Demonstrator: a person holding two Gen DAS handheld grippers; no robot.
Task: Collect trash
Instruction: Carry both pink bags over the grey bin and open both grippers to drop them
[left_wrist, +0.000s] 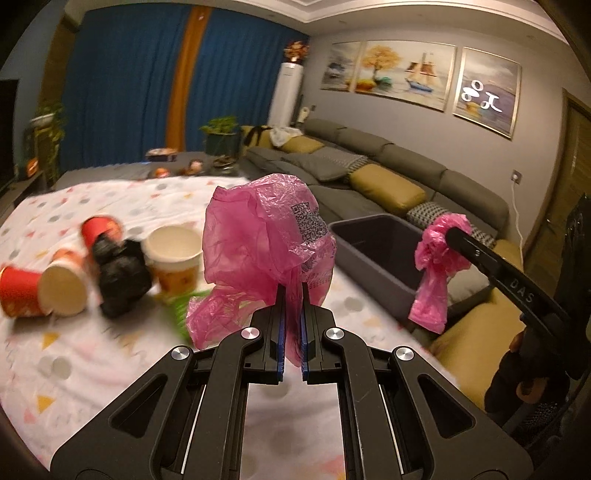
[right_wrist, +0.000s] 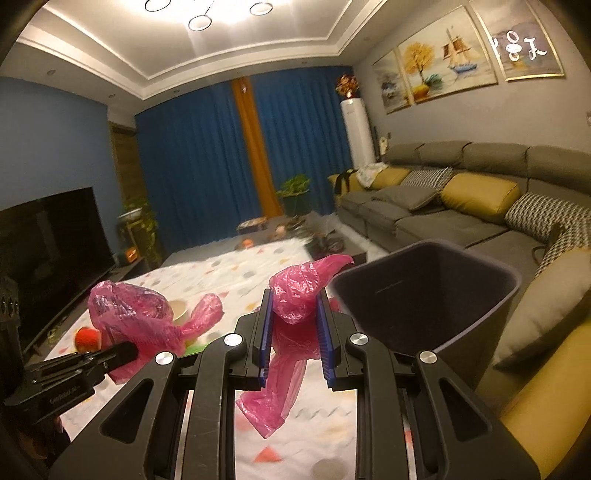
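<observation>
While my left gripper sits at the lower centre of its own view, its jaws are pinched almost together on a crumpled pink plastic bag, which balloons up above the fingertips and hangs in a tail between the blue pads. My right gripper, at the lower centre of the right wrist view, has its jaws partly apart and clamped on a second wad of pink plastic, with a strip of it dangling below the pads. That same wad shows at the right of the left wrist view, bunched on the tip of the right gripper.

A dark grey trash bin stands at the right of centre in the right wrist view, just beside the right gripper, its mouth open toward me. On the patterned white tablecloth, at the left of the left wrist view, lie red paper cups on their sides, a black crumpled bag and an upright paper bowl. A grey sofa with mustard cushions fills the right background.
</observation>
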